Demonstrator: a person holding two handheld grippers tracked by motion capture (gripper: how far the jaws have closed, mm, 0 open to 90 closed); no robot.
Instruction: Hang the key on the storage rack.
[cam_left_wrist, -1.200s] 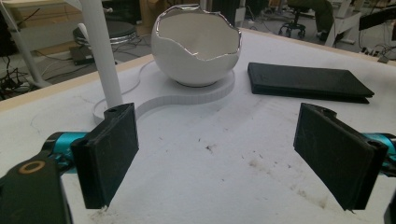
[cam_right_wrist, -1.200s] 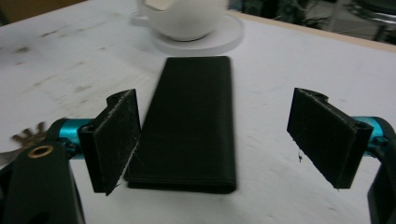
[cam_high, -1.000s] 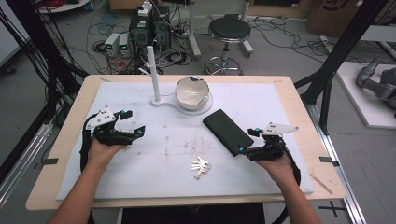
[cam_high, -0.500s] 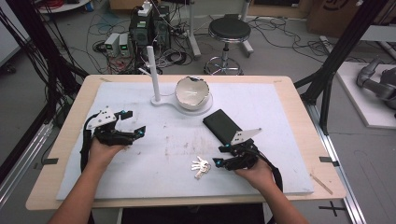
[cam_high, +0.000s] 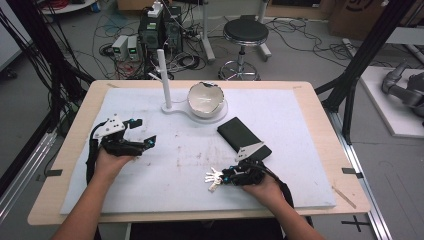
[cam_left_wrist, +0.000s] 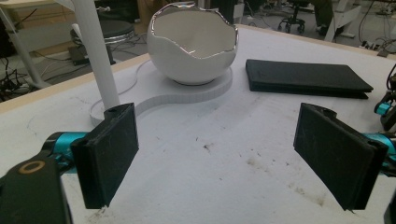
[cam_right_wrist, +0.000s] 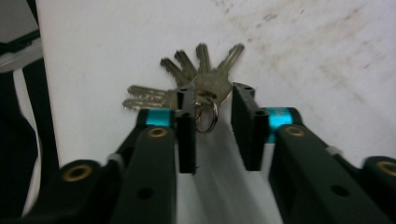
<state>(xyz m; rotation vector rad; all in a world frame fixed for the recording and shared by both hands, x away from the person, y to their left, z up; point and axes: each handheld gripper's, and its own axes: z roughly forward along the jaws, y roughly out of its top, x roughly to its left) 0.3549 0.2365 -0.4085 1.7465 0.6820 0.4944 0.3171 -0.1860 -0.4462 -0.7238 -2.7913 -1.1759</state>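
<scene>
Left gripper (cam_high: 142, 131) sits at the left of the tabletop (cam_high: 310, 120), fingers (cam_left_wrist: 109, 161) spread wide with nothing between them, parked over the white mat (cam_high: 165, 165). From the left gripper view it faces the white post (cam_left_wrist: 99, 51) and the chipped white bowl (cam_left_wrist: 192, 42) on their shared white base (cam_left_wrist: 205, 91); the black wallet (cam_left_wrist: 306, 78) lies flat to the right of the bowl. Not engaged with anything.

Mid-front of the mat: the bunch of keys (cam_high: 212, 178), lying flat, blades fanned out. Right gripper (cam_high: 226, 177) is down at it. Its fingers (cam_right_wrist: 186, 128) have just been closing, narrow gap now. In the right gripper view the key ring (cam_right_wrist: 208, 116) and the key heads sit between the tips; one finger looks right against the ring, the other still shows a sliver of gap, so not clamped yet as far as I can tell.

Step in hand: grasping the keys, pre-lift. Judgement only: next move calls for finishing the squeeze onto the ring or heads rather than the loose blades, tips kept low on the mat so the flat metal doesn't slip out, then a straight lift. Likely drop-off is the bowl or post, can't confirm which.
</scene>
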